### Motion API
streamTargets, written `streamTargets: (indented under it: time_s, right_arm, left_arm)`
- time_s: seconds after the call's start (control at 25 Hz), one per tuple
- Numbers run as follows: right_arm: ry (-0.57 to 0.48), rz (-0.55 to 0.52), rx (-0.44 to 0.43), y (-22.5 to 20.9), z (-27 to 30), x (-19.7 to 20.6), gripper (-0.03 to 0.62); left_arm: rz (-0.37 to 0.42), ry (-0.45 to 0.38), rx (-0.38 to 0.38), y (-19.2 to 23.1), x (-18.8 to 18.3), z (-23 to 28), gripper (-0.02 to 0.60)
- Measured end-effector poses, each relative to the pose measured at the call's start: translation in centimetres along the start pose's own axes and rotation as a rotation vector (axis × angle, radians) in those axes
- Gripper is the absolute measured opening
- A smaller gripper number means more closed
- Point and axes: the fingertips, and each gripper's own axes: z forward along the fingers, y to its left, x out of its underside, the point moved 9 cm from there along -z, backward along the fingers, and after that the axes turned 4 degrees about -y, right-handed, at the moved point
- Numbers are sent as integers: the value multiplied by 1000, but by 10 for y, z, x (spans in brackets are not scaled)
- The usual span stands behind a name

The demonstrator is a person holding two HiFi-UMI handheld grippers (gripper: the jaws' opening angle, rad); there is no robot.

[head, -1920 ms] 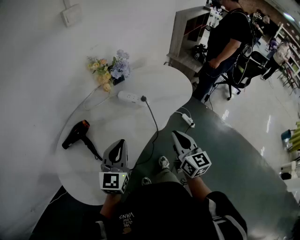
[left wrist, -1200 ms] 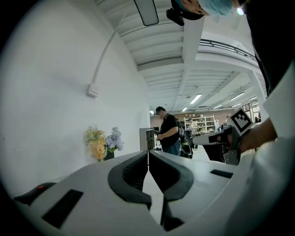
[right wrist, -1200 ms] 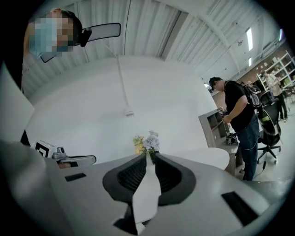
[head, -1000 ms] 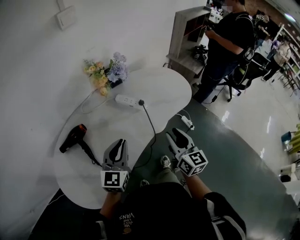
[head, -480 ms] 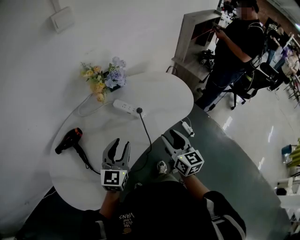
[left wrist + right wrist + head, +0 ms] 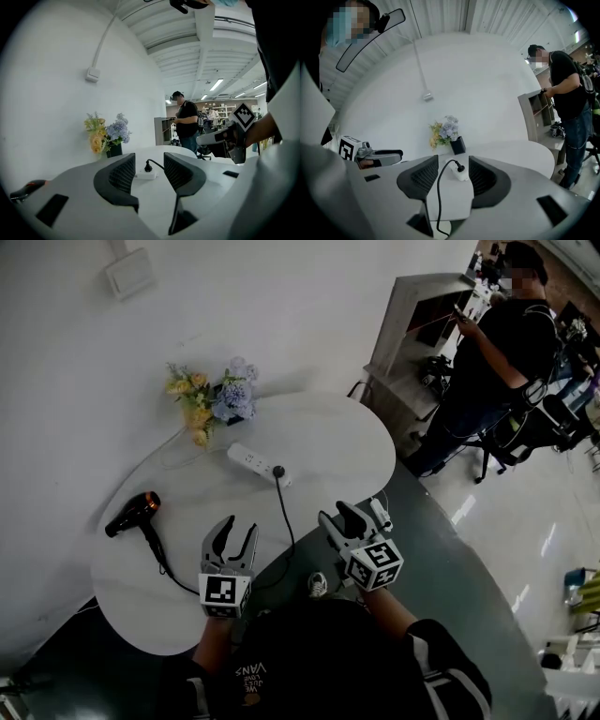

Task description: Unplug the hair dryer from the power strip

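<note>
A black hair dryer with an orange end lies at the left of the round white table. Its black cord hangs over the table's near edge and ends in a black plug, seated in the white power strip. My left gripper hovers over the near edge, its jaws opening with nothing between them. My right gripper is open and empty just off the edge. In the left gripper view the strip and plug lie ahead. In the right gripper view the plug also lies ahead.
A vase of yellow and blue flowers stands at the table's back by the wall. A second white strip lies on the grey floor near my right gripper. A person stands by a shelf unit at the far right.
Both grippers have moved forward toward the table and sunk a little. Both sets of jaws have spread apart from nearly closed.
</note>
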Motion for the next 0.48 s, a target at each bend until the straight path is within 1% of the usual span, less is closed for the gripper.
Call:
streamTargets:
  time_s: [0.08, 0.2, 0.48]
  right_arm:
    - [19, -1, -21, -12, 5, -2, 186]
    - [43, -11, -54, -29, 10, -5, 186]
    - [77, -59, -129, -49, 23, -12, 184]
  left_arm:
    - [3, 9, -25, -5, 0, 8, 186]
    - [11, -6, -46, -15, 0, 19, 186]
    - [45, 1, -87, -24, -8, 39, 186]
